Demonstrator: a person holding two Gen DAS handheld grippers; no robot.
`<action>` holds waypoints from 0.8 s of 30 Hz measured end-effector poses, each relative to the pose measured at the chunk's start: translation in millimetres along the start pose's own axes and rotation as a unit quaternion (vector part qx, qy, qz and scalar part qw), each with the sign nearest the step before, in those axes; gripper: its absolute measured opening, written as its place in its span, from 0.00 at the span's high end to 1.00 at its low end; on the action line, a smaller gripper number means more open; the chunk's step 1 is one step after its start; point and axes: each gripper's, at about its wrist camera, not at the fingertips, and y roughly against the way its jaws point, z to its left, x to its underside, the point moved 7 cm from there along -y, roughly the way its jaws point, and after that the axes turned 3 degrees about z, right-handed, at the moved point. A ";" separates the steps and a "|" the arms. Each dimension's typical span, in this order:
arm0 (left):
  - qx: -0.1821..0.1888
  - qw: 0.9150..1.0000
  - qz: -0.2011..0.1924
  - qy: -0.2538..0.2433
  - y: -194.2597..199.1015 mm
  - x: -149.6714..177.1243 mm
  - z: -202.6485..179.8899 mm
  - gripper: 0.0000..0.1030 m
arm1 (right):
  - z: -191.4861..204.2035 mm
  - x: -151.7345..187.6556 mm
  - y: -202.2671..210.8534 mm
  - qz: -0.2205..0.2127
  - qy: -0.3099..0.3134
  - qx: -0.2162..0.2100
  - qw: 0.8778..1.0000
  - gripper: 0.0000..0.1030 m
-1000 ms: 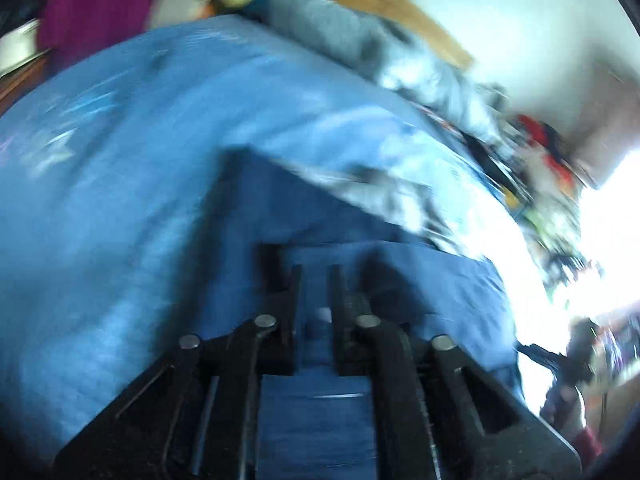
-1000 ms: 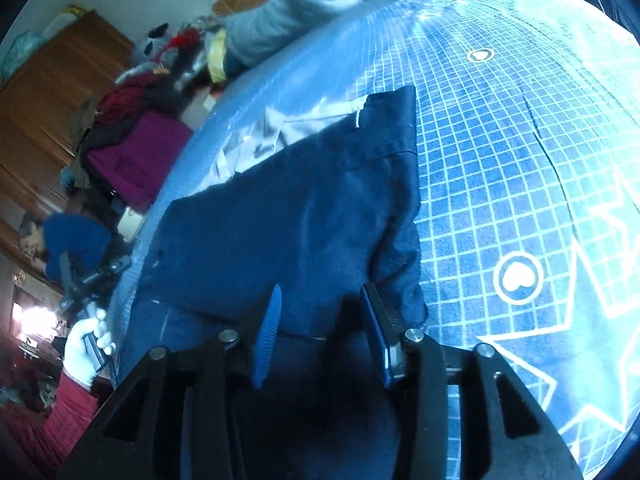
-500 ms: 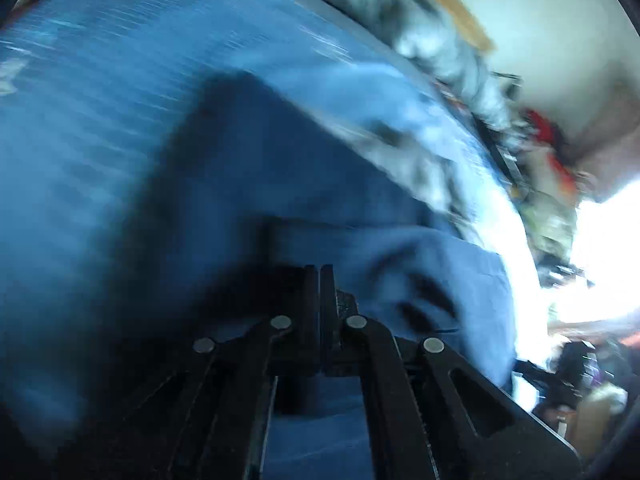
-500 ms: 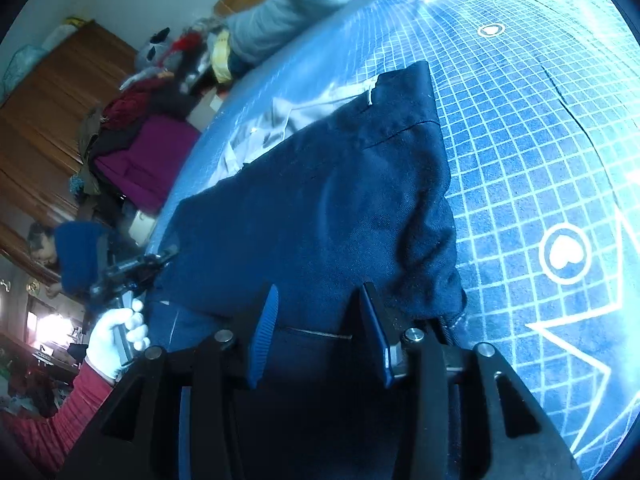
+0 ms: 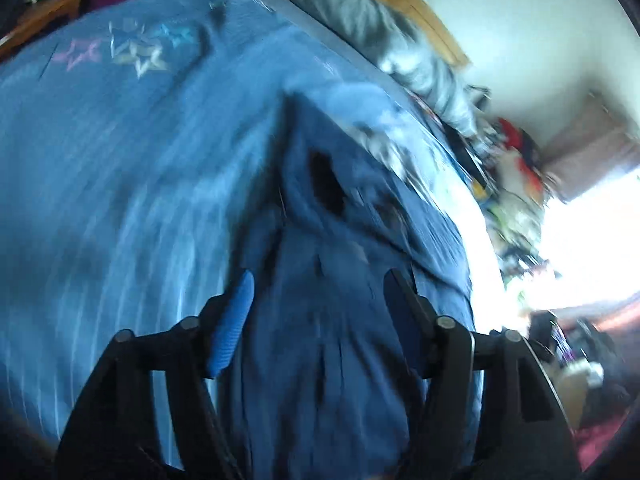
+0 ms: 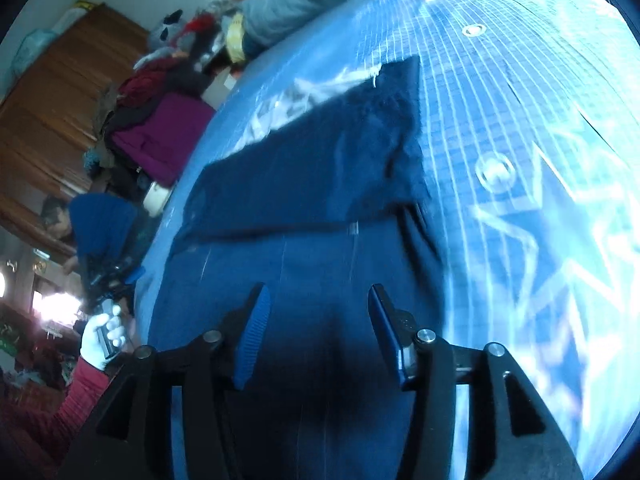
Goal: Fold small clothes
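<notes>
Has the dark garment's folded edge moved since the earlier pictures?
Yes. The dark garment has its folded edge farther from the right gripper, nearer the white circle.

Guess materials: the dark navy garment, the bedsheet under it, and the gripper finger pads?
Navy garment: looks like soft woven or knit cloth, matte, slumping in folds with stitched seams; fibre unclear.
Bedsheet: thin printed fabric, faint sheen, white grid and stars.
Finger pads: probably ribbed blue rubber or soft plastic; fine ridges show, on black, seemingly rigid plastic fingers.
</notes>
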 end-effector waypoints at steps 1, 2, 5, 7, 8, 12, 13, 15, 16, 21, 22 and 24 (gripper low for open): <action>0.006 1.000 0.008 0.002 5.6 15.9 1.4 0.33 | 0.3 18.5 8.0 0.009 0.004 0.008 1.000 0.44; 0.009 1.000 0.015 0.007 10.3 30.4 3.0 0.33 | 0.1 37.8 14.9 0.017 0.007 0.013 1.000 0.43; 0.022 0.999 0.027 0.038 19.6 70.4 23.0 0.33 | -2.2 91.6 27.4 0.046 0.001 0.021 0.999 0.39; 0.025 0.997 0.035 0.056 20.8 87.9 32.3 0.33 | -5.8 122.9 27.9 0.068 -0.003 0.026 0.997 0.36; 0.024 0.997 0.039 0.061 15.3 92.7 26.5 0.33 | -7.5 135.4 26.5 0.079 -0.005 0.028 0.996 0.36; 0.030 0.995 0.071 0.060 10.1 106.8 26.1 0.33 | -14.1 173.5 11.6 0.115 -0.011 0.032 0.993 0.36; 0.032 0.995 0.079 0.058 -2.3 103.4 17.9 0.32 | -16.8 179.2 5.9 0.120 -0.017 0.032 0.992 0.36; 0.039 0.993 0.090 0.058 -5.9 107.7 18.9 0.32 | -20.0 186.0 -5.7 0.130 -0.027 0.027 0.991 0.36; 0.039 0.993 0.093 0.059 -6.0 107.0 20.4 0.32 | -20.9 187.9 -10.7 0.133 -0.029 0.025 0.990 0.36; 0.033 0.992 0.111 0.049 1.6 118.0 25.3 0.30 | -20.1 186.8 -24.4 0.143 -0.030 0.015 0.989 0.36; 0.033 0.992 0.115 0.047 -0.8 122.6 25.3 0.30 | -18.8 184.3 -26.3 0.142 -0.031 0.012 0.989 0.36; 0.031 0.991 0.120 0.045 -2.9 128.2 24.8 0.30 | -20.1 184.0 -29.6 0.147 -0.035 0.004 0.989 0.34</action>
